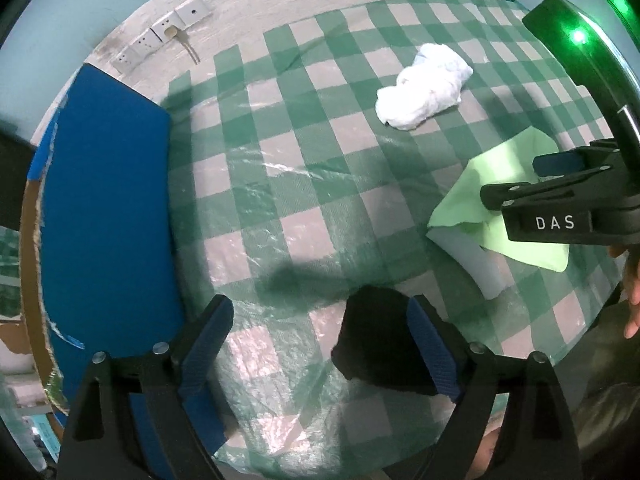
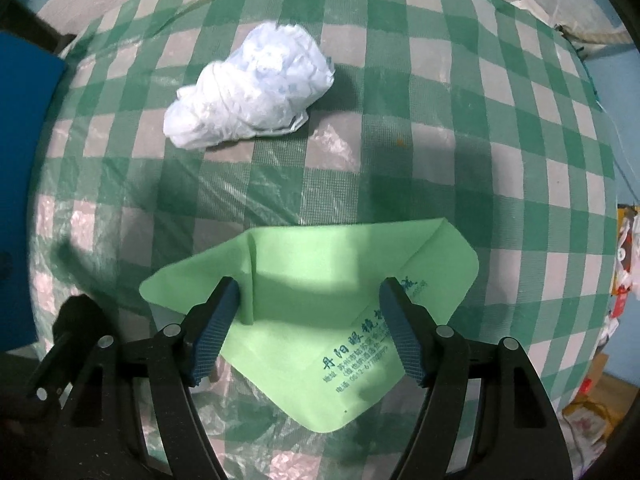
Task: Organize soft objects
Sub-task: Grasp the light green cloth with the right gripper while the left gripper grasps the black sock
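In the left wrist view my left gripper [image 1: 320,336] points down at the green-and-white checked tablecloth [image 1: 304,152] with its jaws wide apart. A black soft lump [image 1: 376,344] lies between them against the right pad, and the left pad is well clear of it. A crumpled white bundle [image 1: 424,88] [image 2: 248,92] lies farther back. My right gripper [image 2: 312,320] [image 1: 520,184] hovers open over a light green cloth with printed text [image 2: 320,304] [image 1: 492,184]. Its left finger is beside a raised fold in that cloth.
A blue flat-topped box [image 1: 108,220] [image 2: 20,184] runs along the left side of the table. Wall sockets [image 1: 160,36] sit behind it. A person's hand [image 1: 634,292] shows at the right edge. Bags and clutter [image 2: 624,264] lie beyond the table's right edge.
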`<state>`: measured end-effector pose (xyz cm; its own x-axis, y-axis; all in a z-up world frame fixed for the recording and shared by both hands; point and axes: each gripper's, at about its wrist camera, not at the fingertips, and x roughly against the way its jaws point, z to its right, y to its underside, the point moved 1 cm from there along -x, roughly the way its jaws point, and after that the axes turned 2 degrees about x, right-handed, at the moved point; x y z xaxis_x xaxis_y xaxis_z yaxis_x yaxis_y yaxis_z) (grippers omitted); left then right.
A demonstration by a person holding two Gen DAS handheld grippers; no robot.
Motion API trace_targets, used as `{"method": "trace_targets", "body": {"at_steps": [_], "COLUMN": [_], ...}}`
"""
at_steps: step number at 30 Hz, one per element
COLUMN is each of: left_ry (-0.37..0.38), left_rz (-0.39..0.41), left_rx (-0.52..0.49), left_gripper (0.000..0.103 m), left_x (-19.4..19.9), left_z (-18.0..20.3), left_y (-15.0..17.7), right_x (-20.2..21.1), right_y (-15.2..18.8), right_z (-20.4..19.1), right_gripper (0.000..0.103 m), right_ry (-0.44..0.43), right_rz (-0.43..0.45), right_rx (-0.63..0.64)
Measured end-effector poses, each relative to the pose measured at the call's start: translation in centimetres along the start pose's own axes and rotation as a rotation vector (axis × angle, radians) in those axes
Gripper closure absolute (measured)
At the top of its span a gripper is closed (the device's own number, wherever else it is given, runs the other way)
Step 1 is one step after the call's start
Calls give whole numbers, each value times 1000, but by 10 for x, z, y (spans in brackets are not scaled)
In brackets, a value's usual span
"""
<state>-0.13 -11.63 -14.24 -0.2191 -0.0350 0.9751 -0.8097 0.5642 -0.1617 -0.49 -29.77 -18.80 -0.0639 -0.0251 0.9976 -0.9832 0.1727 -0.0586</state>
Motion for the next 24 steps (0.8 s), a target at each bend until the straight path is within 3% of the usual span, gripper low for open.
{"method": "trace_targets", "body": {"at_steps": [8,14,15,17,19,24], "left_ry": [24,30,31,32,35,36], "left_rz": [-27,-31,-31,-36,-33,-20], "left_rx": [3,-22,-22,-22,-20,-32], "left_gripper": [11,11,11,11,11,11], "left_x": [-11,-6,-5,-4,-1,1], "left_z": [6,10,10,9,7,8], "left_y": [0,-1,-1,0,0,3], "right_x": [-15,-21,-22,-20,-18,-16], "right_y": [12,29,26,26,25,19], "right_z": [-35,-64,-63,-67,-75,-61], "right_gripper": [26,28,31,55,72,89], "right_ry": [31,20,18,15,5,-40], "right_rz": [5,19,22,36,41,26], "right_rx": [29,43,50,69,94,84]}}
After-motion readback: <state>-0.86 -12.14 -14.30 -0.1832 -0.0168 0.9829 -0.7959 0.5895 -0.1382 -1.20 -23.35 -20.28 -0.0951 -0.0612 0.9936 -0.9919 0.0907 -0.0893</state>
